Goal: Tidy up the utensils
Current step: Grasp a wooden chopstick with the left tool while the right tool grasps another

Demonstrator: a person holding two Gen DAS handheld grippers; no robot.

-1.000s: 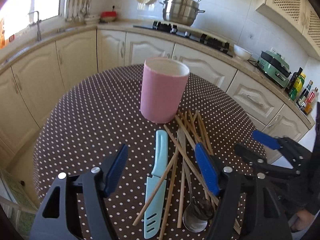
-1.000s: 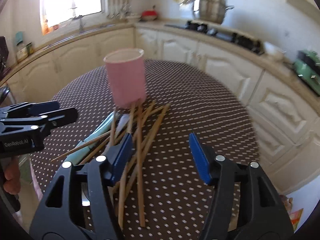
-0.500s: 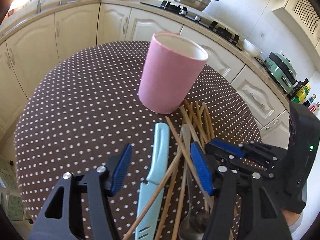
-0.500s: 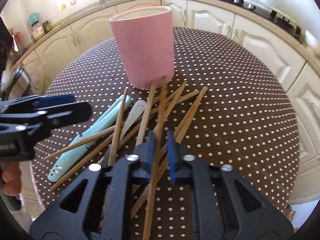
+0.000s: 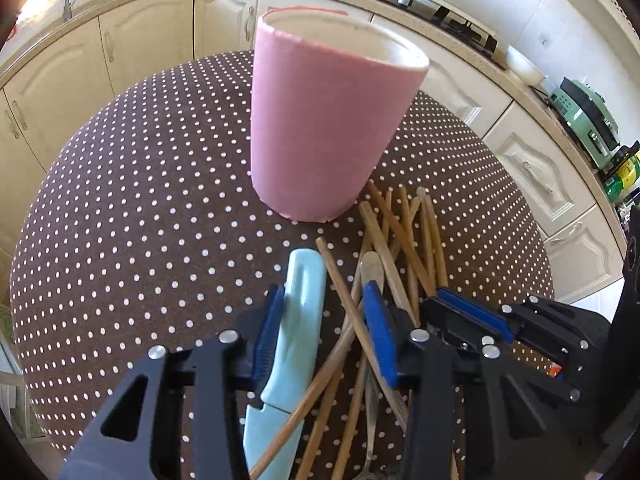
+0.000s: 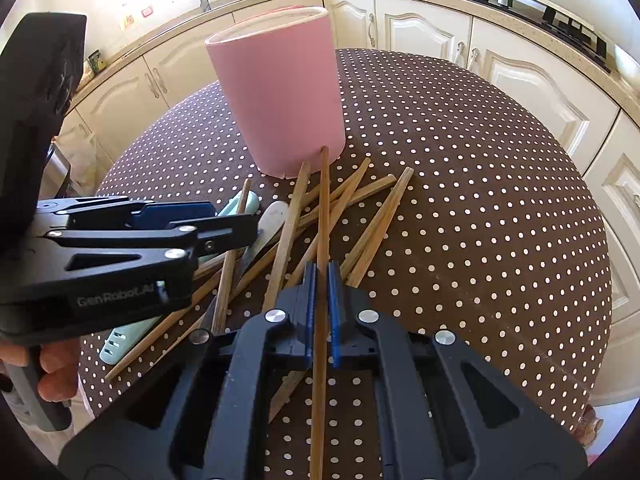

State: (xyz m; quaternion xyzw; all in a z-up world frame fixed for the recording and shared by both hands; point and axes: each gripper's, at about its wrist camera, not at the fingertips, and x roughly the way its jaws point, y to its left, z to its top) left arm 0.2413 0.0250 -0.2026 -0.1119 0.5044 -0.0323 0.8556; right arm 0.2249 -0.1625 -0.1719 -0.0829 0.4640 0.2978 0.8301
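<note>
Blue-padded fingers of the right gripper (image 6: 321, 284) are clamped on 1 wooden chopstick (image 6: 322, 216), its far tip at the foot of the pink holder (image 6: 280, 100). The left gripper (image 5: 320, 332) is closing its fingers around the pale-blue knife (image 5: 298, 320), pads not yet squeezing, just short of the holder. This is the pick-up step; next, I judge, lift and drop both into the holder. "GenRobot.AI" is printed on the left gripper.
</note>
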